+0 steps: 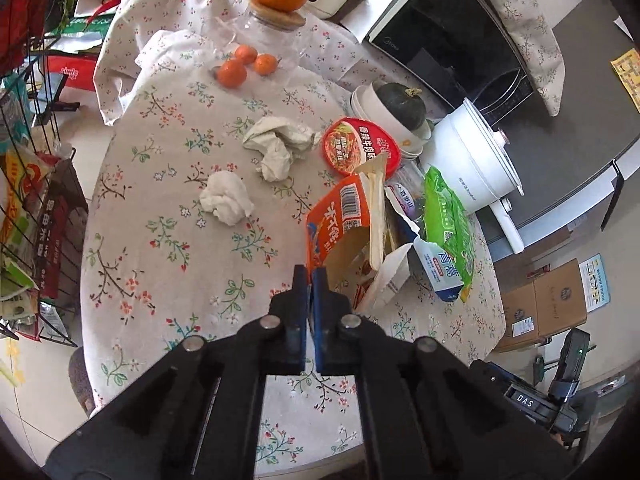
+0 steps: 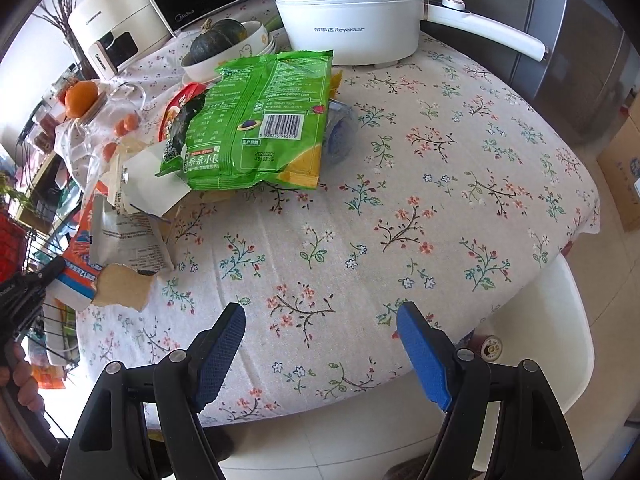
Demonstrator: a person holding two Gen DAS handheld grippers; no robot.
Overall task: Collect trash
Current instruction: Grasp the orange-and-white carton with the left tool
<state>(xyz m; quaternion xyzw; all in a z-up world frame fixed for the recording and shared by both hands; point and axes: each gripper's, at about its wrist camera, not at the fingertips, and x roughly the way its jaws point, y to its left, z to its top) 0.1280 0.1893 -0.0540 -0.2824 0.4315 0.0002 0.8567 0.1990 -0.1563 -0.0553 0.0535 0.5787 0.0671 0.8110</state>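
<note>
Both views are bright, looks like plain daylight, soft and even across the floral tablecloth (image 2: 420, 184). Shadows are weak: just a faint one under the green snack bag (image 2: 264, 120) and a soft dark patch below the table edge in the right wrist view. There's glare on the glossy black oven door (image 1: 448, 36) and a pale sheen down the grey fridge (image 2: 576, 60). The floor at the left of the left wrist view is nearly washed out. Heavy fisheye bending in both, so the table edge curves hard and the corners go black. Centre is sharp enough to read package print; things near the rim get smeared and soft.
</note>
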